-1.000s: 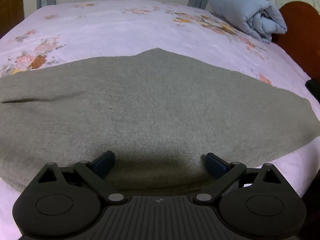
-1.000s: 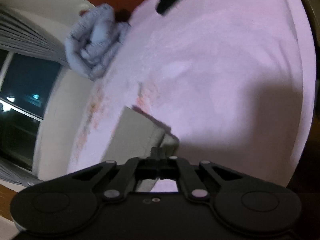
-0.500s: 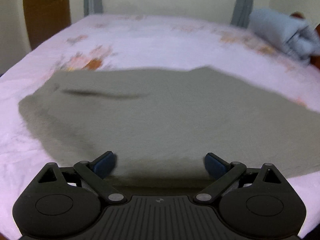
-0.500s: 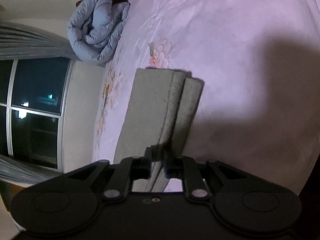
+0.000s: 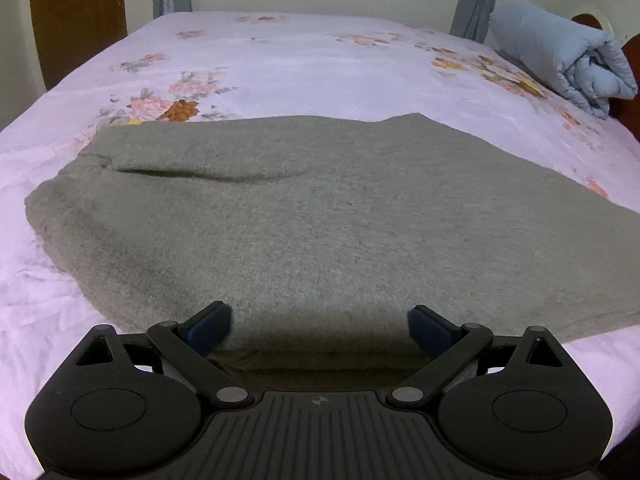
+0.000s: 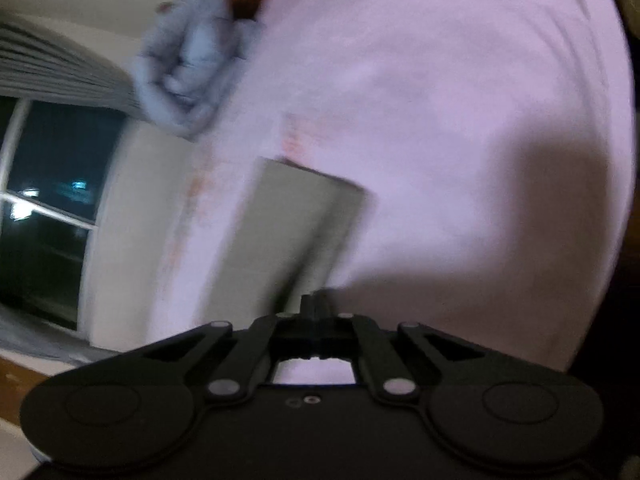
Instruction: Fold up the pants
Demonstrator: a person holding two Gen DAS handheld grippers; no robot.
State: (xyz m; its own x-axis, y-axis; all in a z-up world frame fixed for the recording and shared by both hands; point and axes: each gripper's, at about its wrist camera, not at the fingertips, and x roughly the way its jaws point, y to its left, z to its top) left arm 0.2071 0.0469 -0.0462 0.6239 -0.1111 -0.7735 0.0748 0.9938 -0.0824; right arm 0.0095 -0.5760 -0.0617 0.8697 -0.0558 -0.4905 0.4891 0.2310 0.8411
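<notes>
The grey-green pants lie folded lengthwise and flat across the pink floral bed, with one long crease near the left end. My left gripper is open, its blue-padded fingers spread just above the near edge of the pants and holding nothing. In the blurred right wrist view, my right gripper is shut on the end of the pants, whose doubled leg ends stretch away from it over the bed.
A rolled light-blue quilt lies at the far right of the bed by a dark red headboard; it also shows in the right wrist view. A wooden door stands far left. A window with curtains is beyond the bed.
My left gripper has swung left and pulled back, so the left end of the pants now shows. My right gripper has stayed shut on the pants end while it moves; its view is blurred.
</notes>
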